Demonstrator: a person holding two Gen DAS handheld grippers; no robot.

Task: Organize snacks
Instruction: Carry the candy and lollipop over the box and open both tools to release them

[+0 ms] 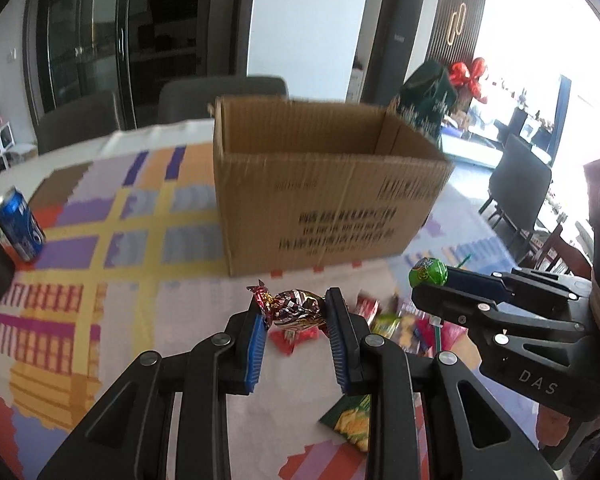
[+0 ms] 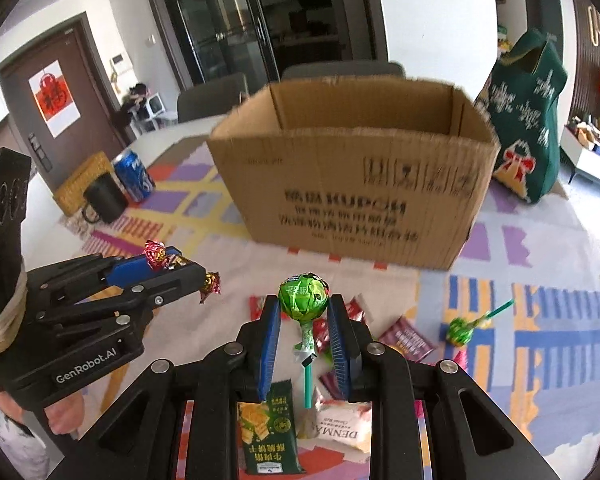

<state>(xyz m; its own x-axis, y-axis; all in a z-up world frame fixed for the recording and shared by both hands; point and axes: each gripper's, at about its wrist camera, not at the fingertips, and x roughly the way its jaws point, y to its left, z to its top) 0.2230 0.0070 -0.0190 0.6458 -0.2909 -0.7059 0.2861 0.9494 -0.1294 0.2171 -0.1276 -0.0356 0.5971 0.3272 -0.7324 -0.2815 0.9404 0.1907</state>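
My left gripper [image 1: 296, 310] is shut on a red and gold foil-wrapped candy [image 1: 294, 308], held above the table in front of an open cardboard box [image 1: 320, 200]. It also shows at the left of the right wrist view [image 2: 192, 270]. My right gripper [image 2: 304, 308] is shut on a green lollipop [image 2: 303, 294] with its stick pointing down. It shows at the right of the left wrist view [image 1: 428, 284]. The box [image 2: 352, 184] stands just beyond both grippers. Loose snack packets [image 2: 268, 428] lie on the cloth below.
A blue soda can [image 1: 20, 224] and a black mug [image 2: 104, 200] stand at the left. A green gift bag [image 2: 528, 120] stands right of the box. A second green lollipop [image 2: 460, 330] lies on the patterned tablecloth [image 1: 100, 260]. Chairs stand behind the table.
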